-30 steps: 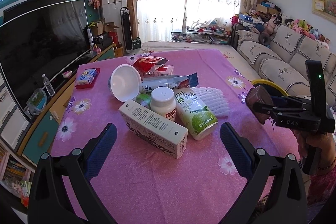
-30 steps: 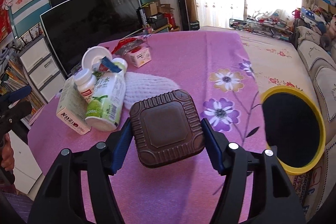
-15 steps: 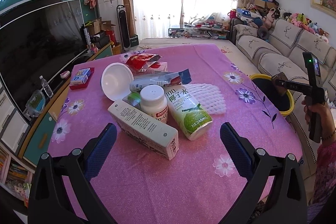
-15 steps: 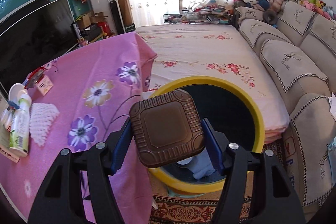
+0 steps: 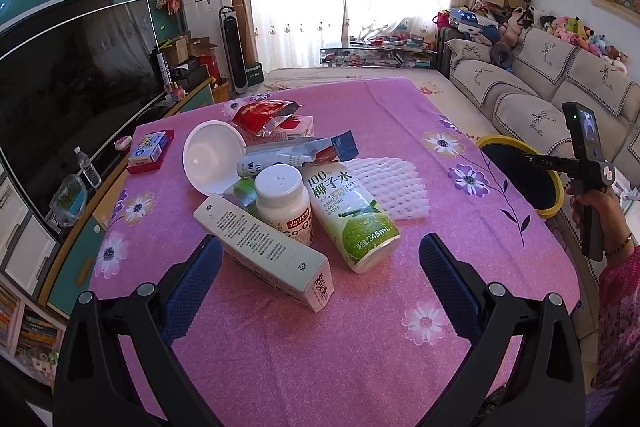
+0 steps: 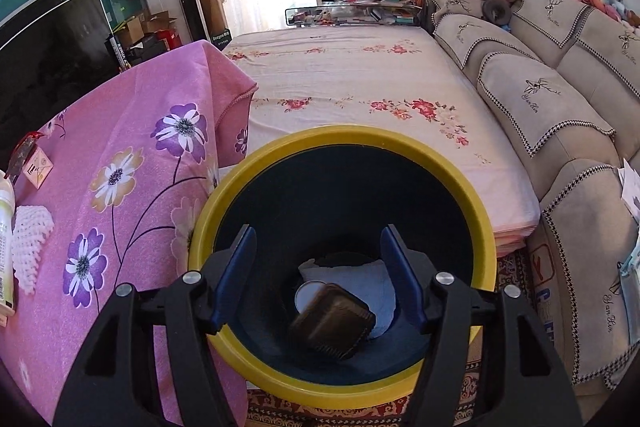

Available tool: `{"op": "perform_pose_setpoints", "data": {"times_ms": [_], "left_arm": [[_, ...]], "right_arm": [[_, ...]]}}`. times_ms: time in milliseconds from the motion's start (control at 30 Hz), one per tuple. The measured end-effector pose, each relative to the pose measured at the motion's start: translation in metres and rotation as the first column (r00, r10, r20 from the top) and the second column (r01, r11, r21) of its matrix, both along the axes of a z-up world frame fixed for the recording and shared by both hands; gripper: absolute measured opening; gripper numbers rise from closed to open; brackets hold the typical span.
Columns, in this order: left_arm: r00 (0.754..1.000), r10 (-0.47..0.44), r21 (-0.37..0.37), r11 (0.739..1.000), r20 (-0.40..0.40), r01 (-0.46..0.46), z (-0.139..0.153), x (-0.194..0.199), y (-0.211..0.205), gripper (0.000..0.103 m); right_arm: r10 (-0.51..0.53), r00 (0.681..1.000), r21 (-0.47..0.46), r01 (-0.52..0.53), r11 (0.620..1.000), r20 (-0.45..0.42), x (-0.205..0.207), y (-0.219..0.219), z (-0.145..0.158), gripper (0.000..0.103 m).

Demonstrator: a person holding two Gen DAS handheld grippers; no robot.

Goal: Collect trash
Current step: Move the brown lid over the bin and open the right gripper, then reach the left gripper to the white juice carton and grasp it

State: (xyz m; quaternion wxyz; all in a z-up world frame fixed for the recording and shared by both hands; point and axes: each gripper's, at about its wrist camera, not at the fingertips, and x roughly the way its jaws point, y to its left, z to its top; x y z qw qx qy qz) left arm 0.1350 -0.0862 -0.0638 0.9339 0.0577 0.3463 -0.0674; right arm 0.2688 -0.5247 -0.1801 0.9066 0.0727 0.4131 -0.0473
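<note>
Left wrist view: your left gripper (image 5: 320, 267) is spread wide with nothing between the pads, hanging over the near end of the pink table (image 5: 360, 367). The trash pile sits just past the fingertips: a white carton (image 5: 264, 247) lying closest, nearly between the tips, a pill bottle (image 5: 284, 199) behind it, a coconut water carton (image 5: 352, 219) on its side to the right, then a white bowl (image 5: 212, 157) tipped up, a foam net (image 5: 388, 187) and some wrappers further back. Off the right edge of the table you can see the yellow-rimmed bin (image 5: 548, 211) and your right hand (image 5: 592, 203) holding the other gripper over it.

Right wrist view: your right gripper (image 6: 318, 279) is parted and gripping nothing, pointing down into the bin (image 6: 340, 135). The brown box (image 6: 332, 323) is loose inside the bin, tilted, below and between the fingers but not touching them. It looks blurred, on or just over a pale cloth and a round lid at the bottom. The table's edge is just left of the bin.
</note>
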Motion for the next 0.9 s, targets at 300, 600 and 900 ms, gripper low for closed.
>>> {"op": "perform_pose_setpoints", "data": {"times_ms": [300,600,900], "left_arm": [[1.000,0.022,0.010,1.000,-0.012,-0.021,-0.007,0.002,0.004,0.097],[0.994,0.093,-0.007,0.996,-0.055,-0.093,-0.030,0.018,0.015,0.097],[0.975,0.191,-0.002,0.981,-0.110,-0.193,-0.060,0.039,0.028,0.097]], "right_arm": [[0.011,0.995,0.011,-0.012,1.000,0.095,-0.048,0.032,0.029,0.066],[0.126,0.972,0.040,-0.137,0.990,0.199,-0.085,0.101,0.045,0.068],[0.154,0.971,0.054,-0.167,0.985,0.185,-0.079,0.117,0.046,0.068]]}}
